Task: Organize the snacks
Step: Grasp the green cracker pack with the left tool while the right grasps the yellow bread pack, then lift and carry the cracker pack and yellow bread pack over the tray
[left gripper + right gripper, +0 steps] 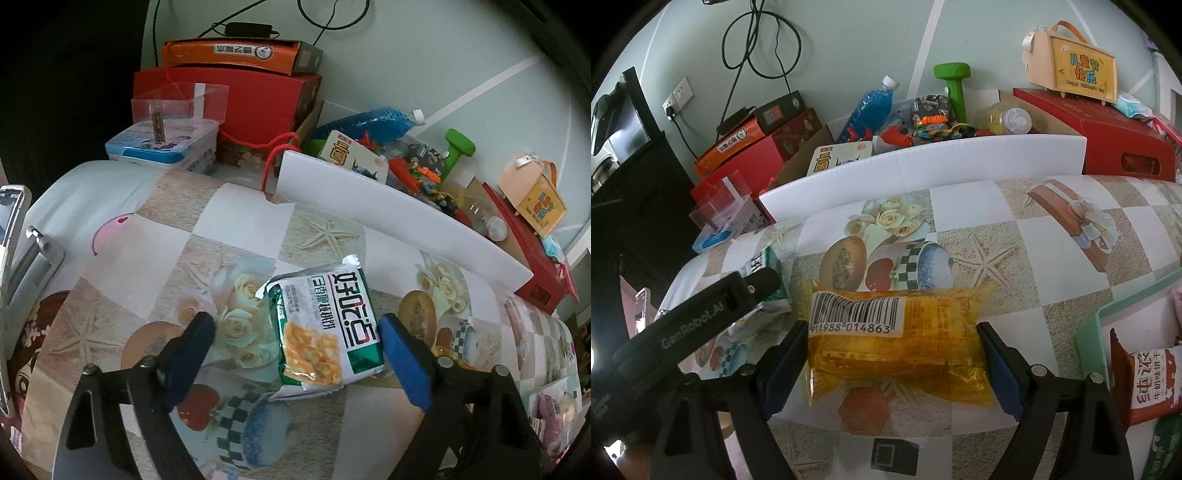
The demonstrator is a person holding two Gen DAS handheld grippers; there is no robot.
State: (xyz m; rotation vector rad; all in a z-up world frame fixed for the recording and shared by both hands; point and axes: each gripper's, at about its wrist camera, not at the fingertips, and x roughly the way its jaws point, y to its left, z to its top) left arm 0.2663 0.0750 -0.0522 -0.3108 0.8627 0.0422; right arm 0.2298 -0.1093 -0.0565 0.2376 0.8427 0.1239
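Left wrist view: left gripper (297, 326) jaws spread, green-white snack packet (323, 330) on the patterned tablecloth (240, 221) between them. The pad at 3 o'clock sits right at the packet's edge, contact can't be confirmed; the pad at 9 o'clock is clear of it. Packet's near end is crumpled, print partly unreadable. White bin (388, 206) at 1 o'clock: wall hides most of the contents; blue bottle (373, 123), green dumbbell (460, 147) and small toys poke above it.

Right wrist view: right gripper (892, 350) jaws spread, yellow snack packet (897, 339) lying crosswise between them, barcode up; both pads just at its ends, pinch unclear. Left gripper's finger covers part of the green-white packet at 9 o'clock. Pale green tray (1089, 347) at 3 o'clock, cut off by the frame, holds a red-white biscuit pack (1150, 380).
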